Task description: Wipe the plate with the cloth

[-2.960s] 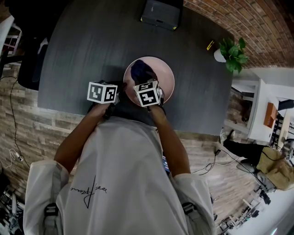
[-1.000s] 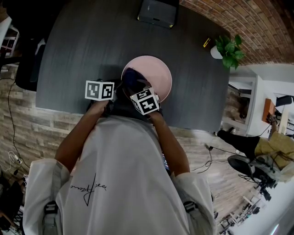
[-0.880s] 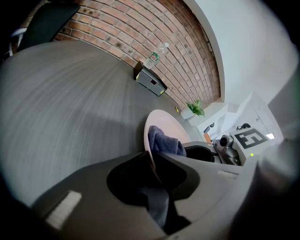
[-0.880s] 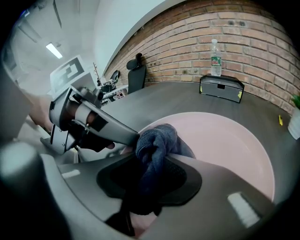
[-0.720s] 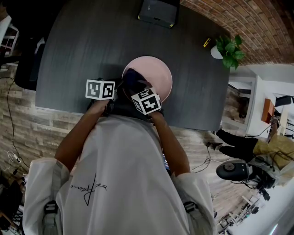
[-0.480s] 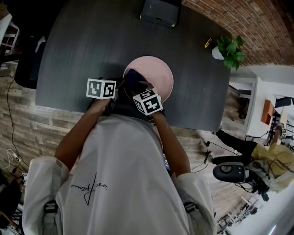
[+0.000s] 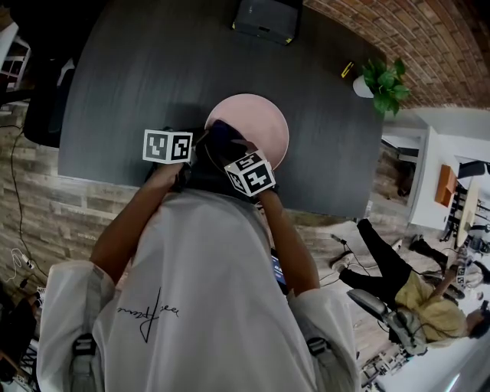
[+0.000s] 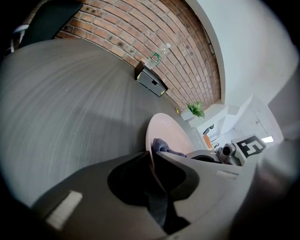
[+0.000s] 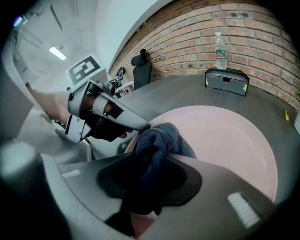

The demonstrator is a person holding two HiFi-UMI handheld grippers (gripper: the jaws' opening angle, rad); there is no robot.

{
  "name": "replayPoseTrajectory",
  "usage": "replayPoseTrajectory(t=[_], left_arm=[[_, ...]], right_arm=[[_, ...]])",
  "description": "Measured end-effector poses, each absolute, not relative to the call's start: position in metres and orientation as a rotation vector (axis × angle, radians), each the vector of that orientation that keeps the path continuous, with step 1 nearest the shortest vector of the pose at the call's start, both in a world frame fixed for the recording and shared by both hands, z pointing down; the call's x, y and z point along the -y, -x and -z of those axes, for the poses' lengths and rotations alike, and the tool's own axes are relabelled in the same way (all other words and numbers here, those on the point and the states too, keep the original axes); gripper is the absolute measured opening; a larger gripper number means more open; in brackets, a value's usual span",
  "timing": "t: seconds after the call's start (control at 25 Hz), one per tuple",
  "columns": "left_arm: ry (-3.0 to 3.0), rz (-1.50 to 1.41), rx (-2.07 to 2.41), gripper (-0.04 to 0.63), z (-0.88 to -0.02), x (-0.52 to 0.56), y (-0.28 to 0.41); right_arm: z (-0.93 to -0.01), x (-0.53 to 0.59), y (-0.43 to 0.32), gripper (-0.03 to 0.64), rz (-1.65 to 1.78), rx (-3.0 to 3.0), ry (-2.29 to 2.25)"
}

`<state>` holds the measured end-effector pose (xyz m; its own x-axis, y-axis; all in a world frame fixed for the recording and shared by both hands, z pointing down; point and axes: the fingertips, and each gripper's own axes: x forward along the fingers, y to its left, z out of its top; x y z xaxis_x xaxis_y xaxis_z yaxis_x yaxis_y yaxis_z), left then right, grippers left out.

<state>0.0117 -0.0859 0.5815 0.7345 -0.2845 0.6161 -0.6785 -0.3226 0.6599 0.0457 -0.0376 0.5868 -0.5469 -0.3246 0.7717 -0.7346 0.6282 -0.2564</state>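
A round pink plate (image 7: 264,122) lies on the dark grey table (image 7: 153,69). My left gripper (image 7: 200,142) is at the plate's near left rim; in the left gripper view the thin rim (image 8: 151,140) runs between its jaws, which are closing and pinch it. My right gripper (image 9: 152,164) is shut on a bunched dark blue cloth (image 9: 157,138), which rests on the plate (image 9: 225,140) close to that same rim. The left gripper's tip (image 9: 140,124) shows just left of the cloth. In the head view the cloth (image 7: 222,136) lies between the two marker cubes.
A black box (image 7: 264,19) stands at the table's far edge, with a clear bottle (image 9: 220,44) behind it by the brick wall. A potted plant (image 7: 380,76) and a small yellow item (image 7: 348,70) are far right. A dark chair (image 7: 42,99) is at the left.
The right gripper has drawn the cloth from the plate's middle toward the near left rim and shifted slightly nearer since. The left gripper has stayed at the rim.
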Motion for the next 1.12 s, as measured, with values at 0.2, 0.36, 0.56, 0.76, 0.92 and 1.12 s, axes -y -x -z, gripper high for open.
replayPoseTrajectory(t=[0.2, 0.36, 0.56, 0.76, 0.92, 1.12], left_arm=[[-1.908, -0.477, 0.74, 0.052, -0.582, 0.086, -0.011], [-1.904, -0.475, 0.738, 0.051, -0.581, 0.087, -0.011], [-1.901, -0.471, 0.739, 0.051, -0.581, 0.085, -0.011], [-1.901, -0.469, 0.74, 0.051, -0.581, 0.086, -0.011], [-1.903, -0.474, 0.743, 0.051, -0.581, 0.086, -0.012], [-1.909, -0.476, 0.743, 0.051, -0.581, 0.087, -0.012]], right_arm=[[-0.587, 0.029, -0.047, 0.135, -0.747, 2.145, -0.775], [-0.587, 0.023, -0.05, 0.135, -0.721, 2.138, -0.727], [-0.587, 0.014, -0.053, 0.135, -0.693, 2.129, -0.669], [-0.588, 0.009, -0.058, 0.135, -0.664, 2.106, -0.625], [-0.588, 0.005, -0.062, 0.135, -0.642, 2.09, -0.592], [-0.59, -0.001, -0.067, 0.137, -0.596, 2.069, -0.544]])
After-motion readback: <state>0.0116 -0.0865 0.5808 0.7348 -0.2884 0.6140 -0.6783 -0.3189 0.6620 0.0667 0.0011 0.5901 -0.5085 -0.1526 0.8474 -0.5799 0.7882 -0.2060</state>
